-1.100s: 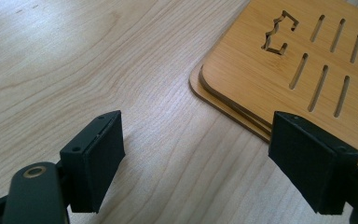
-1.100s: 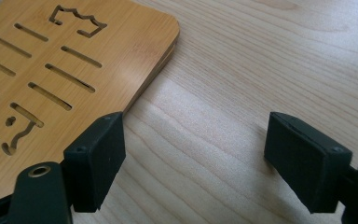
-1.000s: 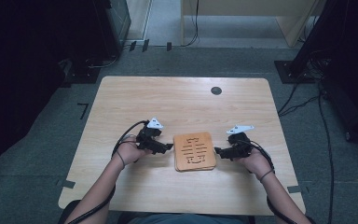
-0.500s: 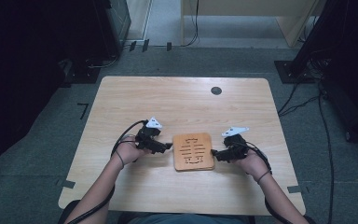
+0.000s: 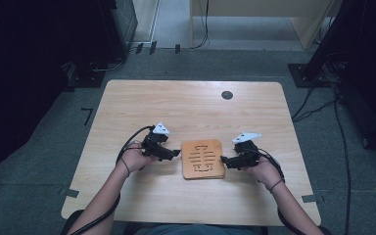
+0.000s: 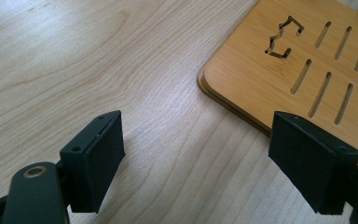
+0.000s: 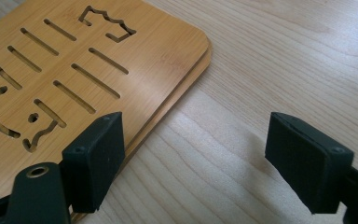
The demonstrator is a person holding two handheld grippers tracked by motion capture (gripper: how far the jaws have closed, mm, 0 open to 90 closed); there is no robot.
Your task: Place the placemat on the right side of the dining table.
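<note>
High view gives me the layout: a rounded-corner bamboo board (image 5: 203,159) lies flat on the pale wooden table (image 5: 191,110), toward the near edge, between my two grippers. I see it as warm orange-brown, darker than the tabletop, with slots cut through it. My left gripper (image 5: 174,153) sits just beside its left edge and my right gripper (image 5: 225,160) just beside its right edge. What the overhead cannot resolve, the gripper views do: rows of straight narrow slots flanked by jagged decorative cut-outs, and an edge that seems to show two thin layers. In the left gripper view my jaws are spread wide over bare table, one of them overlapping the board's corner. In the right gripper view my jaws are likewise spread wide, one over the board's edge, nothing between them.
</note>
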